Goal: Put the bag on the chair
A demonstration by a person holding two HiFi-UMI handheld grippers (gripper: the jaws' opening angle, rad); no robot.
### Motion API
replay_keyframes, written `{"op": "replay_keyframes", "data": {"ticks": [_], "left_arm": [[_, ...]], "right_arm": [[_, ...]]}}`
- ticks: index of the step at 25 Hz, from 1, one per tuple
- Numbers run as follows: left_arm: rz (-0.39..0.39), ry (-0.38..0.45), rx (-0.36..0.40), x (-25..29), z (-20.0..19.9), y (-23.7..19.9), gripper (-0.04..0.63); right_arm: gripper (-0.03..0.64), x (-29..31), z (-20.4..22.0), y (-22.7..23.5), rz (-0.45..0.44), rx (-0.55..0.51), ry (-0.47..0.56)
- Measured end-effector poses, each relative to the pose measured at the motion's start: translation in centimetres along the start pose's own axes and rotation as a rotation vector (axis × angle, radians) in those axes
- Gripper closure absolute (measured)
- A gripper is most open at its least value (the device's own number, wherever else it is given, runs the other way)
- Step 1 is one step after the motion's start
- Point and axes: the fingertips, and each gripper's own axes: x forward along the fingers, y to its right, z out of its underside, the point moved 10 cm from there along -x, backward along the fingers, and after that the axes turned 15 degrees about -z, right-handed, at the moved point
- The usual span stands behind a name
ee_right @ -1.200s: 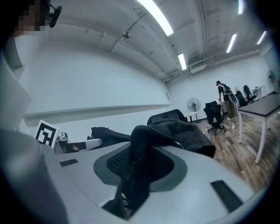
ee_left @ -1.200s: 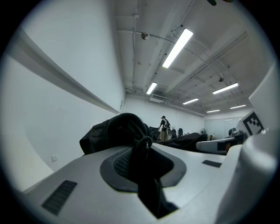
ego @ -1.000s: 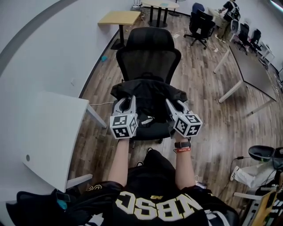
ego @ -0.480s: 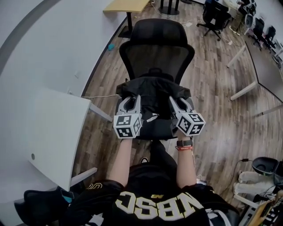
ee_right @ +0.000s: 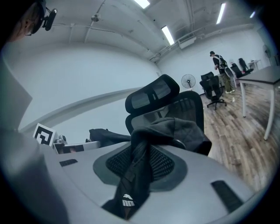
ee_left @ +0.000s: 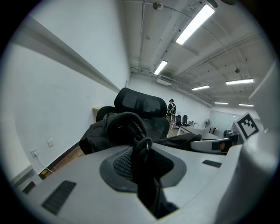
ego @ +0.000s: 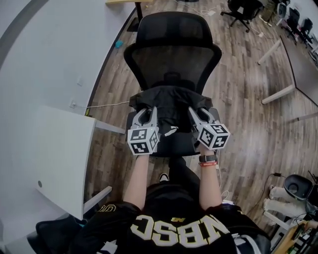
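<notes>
A black bag (ego: 169,105) lies over the seat of a black mesh-backed office chair (ego: 171,59), right in front of the person. My left gripper (ego: 144,115) holds the bag's left side, and in the left gripper view the jaws are shut on a fold of black fabric with a zipper (ee_left: 144,151). My right gripper (ego: 198,114) holds the right side. Its jaws are pinched on a black strap (ee_right: 133,175) with a small white logo. The bag's bulk (ee_right: 175,129) bunches just beyond the jaws, with the chair's headrest (ee_right: 153,98) behind it.
A white table (ego: 49,158) stands close on the left against the wall. Desk legs (ego: 278,94) and more office chairs (ego: 243,7) are at the right and far back. A fan base and clutter (ego: 298,187) lie at the lower right. A person (ee_right: 216,65) stands far off.
The chair has come closer and more central in the head view. Both grippers keep their hold on the bag, which stays over the seat.
</notes>
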Motion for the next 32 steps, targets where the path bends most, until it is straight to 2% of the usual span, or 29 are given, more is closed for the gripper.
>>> {"op": "replay_keyframes", "data": {"ticks": [9,17,32], "left_arm": [[-0.019,-0.118,-0.018,6.1,2.8,0.1,0.531],[-0.071,-0.225,-0.036,10.9,6.2,-0.1,0.528],[-0.131,-0.441,-0.058,16.4,17.0,-3.1,0.525]], "right_arm": [[0.495,3.4,1.4,5.7,0.04,0.07,-0.087],[0.494,6.6,3.2,10.2,0.062,0.121,-0.172],[0.494,11.1,13.3,17.7,0.075,0.229,-0.386]]}}
